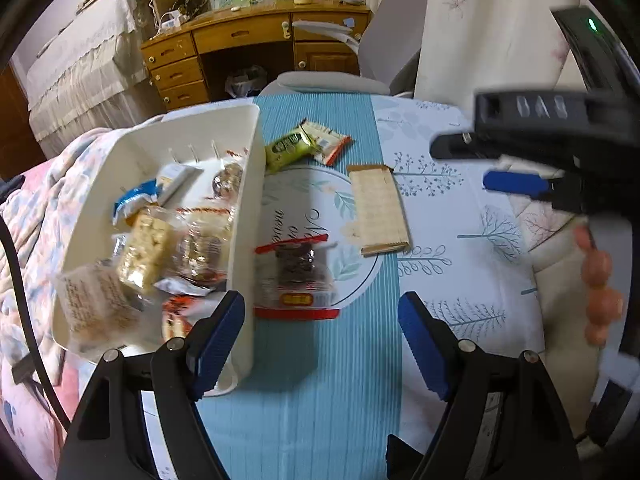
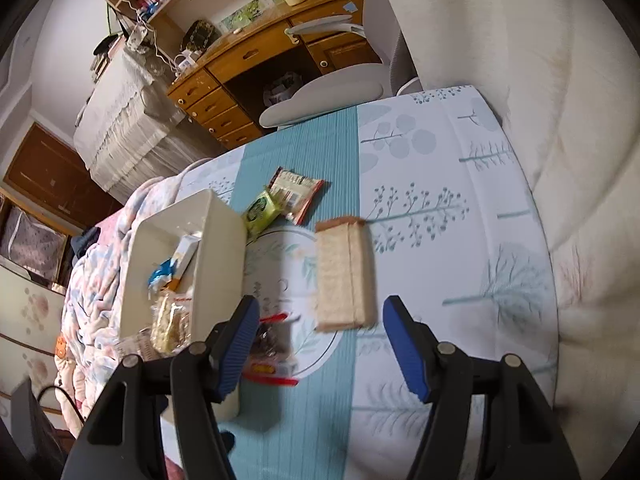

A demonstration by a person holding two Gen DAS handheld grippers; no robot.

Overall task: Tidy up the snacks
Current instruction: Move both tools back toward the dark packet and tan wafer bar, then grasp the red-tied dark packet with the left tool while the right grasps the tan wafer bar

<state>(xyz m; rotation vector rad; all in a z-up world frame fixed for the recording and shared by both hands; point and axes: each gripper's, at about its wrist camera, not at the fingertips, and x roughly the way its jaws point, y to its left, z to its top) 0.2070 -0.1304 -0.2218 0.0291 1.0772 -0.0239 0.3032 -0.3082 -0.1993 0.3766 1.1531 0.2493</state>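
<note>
A white bin (image 1: 250,200) on the left holds several wrapped snacks. Beside it on the tablecloth lie a clear red-edged packet (image 1: 298,276) with a dark snack, a beige cracker pack (image 1: 378,210), a green packet (image 1: 286,148) and a red-and-white packet (image 1: 328,142). My left gripper (image 1: 320,340) is open and empty, its left finger over the bin's wall, the clear packet just past its tips. My right gripper (image 2: 320,328) is open and empty, with the cracker pack (image 2: 344,276) just beyond its tips. The bin (image 2: 224,248), clear packet (image 2: 272,356) and green packet (image 2: 262,210) lie to its left.
The table carries a teal runner (image 1: 320,400) over a tree-print cloth (image 2: 460,240). A grey chair (image 1: 332,80) and a wooden desk (image 1: 248,36) stand beyond the far edge. A floral blanket (image 1: 36,240) lies left of the bin. A hand (image 1: 600,284) shows at the right.
</note>
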